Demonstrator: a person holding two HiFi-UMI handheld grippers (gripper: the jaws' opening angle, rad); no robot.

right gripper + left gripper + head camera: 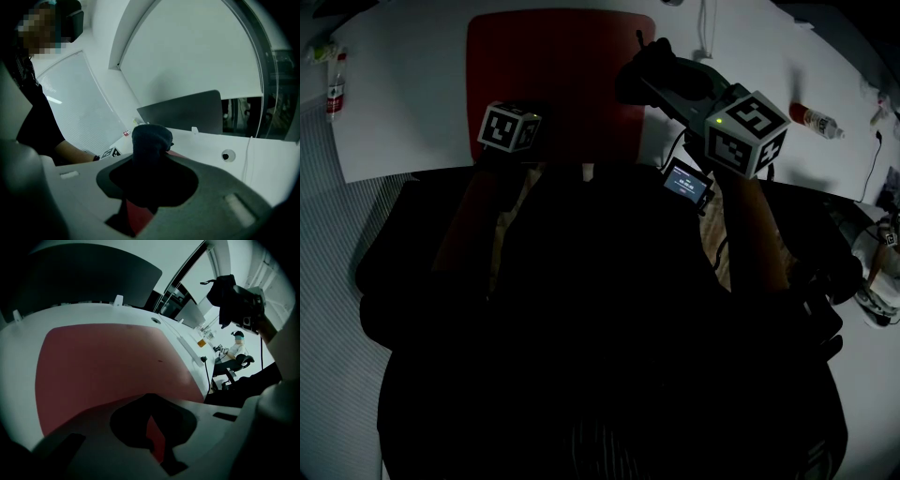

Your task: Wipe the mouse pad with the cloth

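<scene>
- Head view: the red mouse pad (558, 84) lies flat on the white table (403, 103) in the upper centre of the frame. Its near edge is hidden by the person's dark clothing.
- Left gripper view: the same pad spreads across the left and centre of the frame, with the table edge beyond it.
- Right gripper view: the dark cloth (151, 138) stands bunched at the centre of the frame. The right gripper (147, 182) pinches it, jaws closed on its lower part, and a strip of red pad shows beneath.
- Head view: this gripper reaches in from the right, its cloth-bearing end over the pad's upper right corner. The left gripper view shows it at upper right, raised clear of the table with the cloth hanging down.
- Left gripper (150, 417): the jaws are drawn together at the tips and hold nothing. A narrow wedge of red pad is visible behind them.
- Head view: the left gripper's marker cube (511, 127) sits over the lower left part of the pad.
- Table surroundings, head view: a small bottle (336, 89) is at the upper left edge of the frame. A second bottle (816, 120) lies at the right, and a thin cable (872, 169) runs just beyond it.
- Right gripper view: a grey panel (187, 112) stands at the table's far edge, right of centre.
</scene>
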